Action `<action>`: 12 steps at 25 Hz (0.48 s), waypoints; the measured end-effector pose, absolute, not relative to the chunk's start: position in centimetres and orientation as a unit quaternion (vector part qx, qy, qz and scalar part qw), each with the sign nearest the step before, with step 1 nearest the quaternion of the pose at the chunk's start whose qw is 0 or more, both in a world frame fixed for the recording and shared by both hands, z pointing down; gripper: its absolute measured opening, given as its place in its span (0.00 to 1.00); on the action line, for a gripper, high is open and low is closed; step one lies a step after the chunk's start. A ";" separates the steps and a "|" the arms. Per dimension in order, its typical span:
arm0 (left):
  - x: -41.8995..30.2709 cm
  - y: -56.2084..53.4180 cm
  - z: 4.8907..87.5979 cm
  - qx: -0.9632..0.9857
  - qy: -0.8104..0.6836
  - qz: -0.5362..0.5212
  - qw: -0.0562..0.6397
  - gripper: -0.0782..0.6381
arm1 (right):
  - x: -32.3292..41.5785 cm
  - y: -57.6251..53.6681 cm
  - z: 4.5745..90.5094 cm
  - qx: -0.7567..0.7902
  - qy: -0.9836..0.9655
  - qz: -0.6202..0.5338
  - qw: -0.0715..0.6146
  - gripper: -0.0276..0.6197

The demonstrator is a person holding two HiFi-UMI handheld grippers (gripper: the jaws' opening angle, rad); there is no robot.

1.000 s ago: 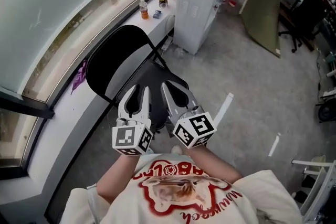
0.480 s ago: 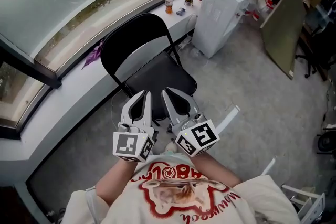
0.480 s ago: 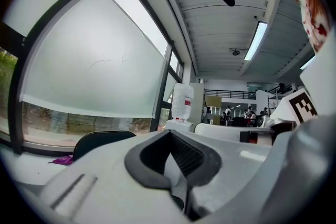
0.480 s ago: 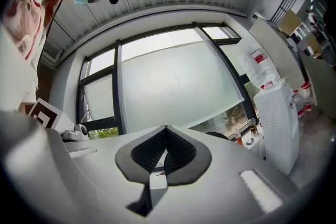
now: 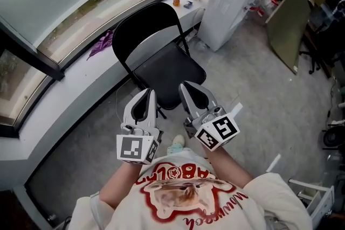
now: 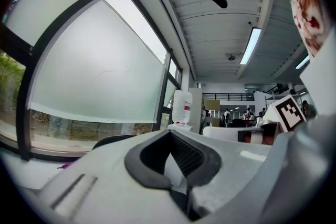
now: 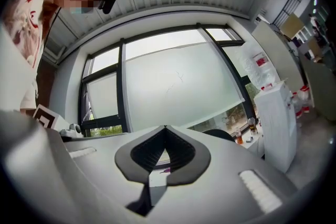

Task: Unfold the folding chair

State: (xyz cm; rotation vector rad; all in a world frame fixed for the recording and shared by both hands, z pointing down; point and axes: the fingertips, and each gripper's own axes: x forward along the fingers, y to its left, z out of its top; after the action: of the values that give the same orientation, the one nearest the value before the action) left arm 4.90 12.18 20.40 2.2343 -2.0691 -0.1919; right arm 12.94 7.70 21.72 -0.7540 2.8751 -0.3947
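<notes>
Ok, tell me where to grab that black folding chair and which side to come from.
Probably best: take the folding chair by the front edge of its seat, coming in level from the side nearest you. It stands open with the seat flat and that thin edge facing you, unobstructed. The backrest is on the far side, by the window ledge.

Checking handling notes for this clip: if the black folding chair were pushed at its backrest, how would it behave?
The folding chair looks stiff: thin tube frame, seat opened flat. Probably light for its size, so it may slide on the grey floor or tip backward. Lifting the seat might refold it.
</notes>
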 end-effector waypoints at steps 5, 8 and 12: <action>2.0 18.8 21.4 0.736 -0.672 -0.064 0.054 0.11 | 10.7 14.1 22.7 -0.273 0.949 -0.145 0.061 0.08; 0.8 22.1 21.7 0.744 -0.662 -0.066 0.065 0.11 | 9.3 19.0 22.6 -0.277 0.949 -0.140 0.058 0.08; 1.0 25.5 22.5 0.761 -0.640 -0.066 0.081 0.11 | 8.4 25.0 23.1 -0.286 0.949 -0.127 0.038 0.08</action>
State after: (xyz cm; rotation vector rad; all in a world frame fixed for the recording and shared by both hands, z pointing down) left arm 1.01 25.47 22.51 2.2746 -1.9135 -0.1964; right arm 8.44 24.97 23.10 -0.8777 2.9112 -0.3892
